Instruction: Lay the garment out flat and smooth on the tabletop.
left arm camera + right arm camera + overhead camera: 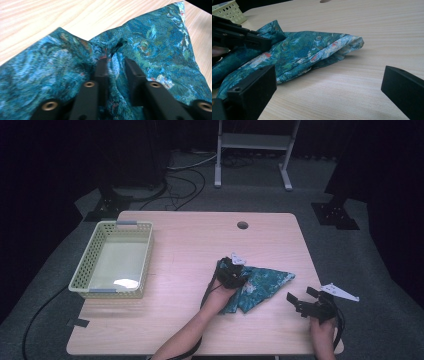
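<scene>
A teal patterned cloth (265, 287) lies crumpled and folded on the wooden table (190, 250), right of centre. My left gripper (234, 279) rests on the cloth's left part. In the left gripper view its jaws stand close together, and my left gripper (116, 61) is shut on a raised fold of the cloth (155, 45). My right gripper (302, 302) hovers open near the table's front right, just right of the cloth. In the right gripper view the cloth (312, 50) lies ahead of my right gripper (327, 80), whose jaws stand wide apart with nothing between them. The left gripper (239, 36) shows at the left there.
A pale yellow perforated basket (148, 255) stands on the table's left side, with nothing in it. A round cable hole (242, 225) is at the table's far edge. Bare wood lies between basket and cloth. Cables and stand legs sit on the floor beyond.
</scene>
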`<state>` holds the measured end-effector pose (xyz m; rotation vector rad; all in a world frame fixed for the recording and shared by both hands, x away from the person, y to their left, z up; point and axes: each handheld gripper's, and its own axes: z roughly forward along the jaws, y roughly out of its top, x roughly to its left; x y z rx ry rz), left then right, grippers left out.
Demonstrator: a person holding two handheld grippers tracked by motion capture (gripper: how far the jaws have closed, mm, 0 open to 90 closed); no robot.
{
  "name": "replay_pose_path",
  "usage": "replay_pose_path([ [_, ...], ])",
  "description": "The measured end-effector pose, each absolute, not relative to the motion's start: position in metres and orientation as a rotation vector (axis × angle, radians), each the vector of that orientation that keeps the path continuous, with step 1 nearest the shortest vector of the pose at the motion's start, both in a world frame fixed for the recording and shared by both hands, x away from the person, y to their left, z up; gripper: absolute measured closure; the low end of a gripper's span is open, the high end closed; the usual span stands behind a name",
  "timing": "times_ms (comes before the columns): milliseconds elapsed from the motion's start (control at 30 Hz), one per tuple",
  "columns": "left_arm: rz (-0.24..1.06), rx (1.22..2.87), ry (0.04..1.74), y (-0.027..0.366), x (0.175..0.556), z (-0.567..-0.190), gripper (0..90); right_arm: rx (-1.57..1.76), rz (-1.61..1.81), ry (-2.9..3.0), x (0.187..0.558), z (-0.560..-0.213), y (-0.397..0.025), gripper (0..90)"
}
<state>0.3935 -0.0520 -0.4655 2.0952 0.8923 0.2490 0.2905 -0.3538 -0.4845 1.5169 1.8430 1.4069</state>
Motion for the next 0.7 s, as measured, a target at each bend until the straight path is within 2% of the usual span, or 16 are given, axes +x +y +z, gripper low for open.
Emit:
replay_pose_path([
  [67,0.266,2.067,0.885,-0.047,0.392,-0.459,79.9,1.518,1.407,1.842,0.29,-0.484,-0.354,0.0],
  [700,0.277,1.898,0.962,0.022,0.398,-0.418,79.7,1.524,1.408,1.843,0.291,-0.485,-0.354,0.0],
])
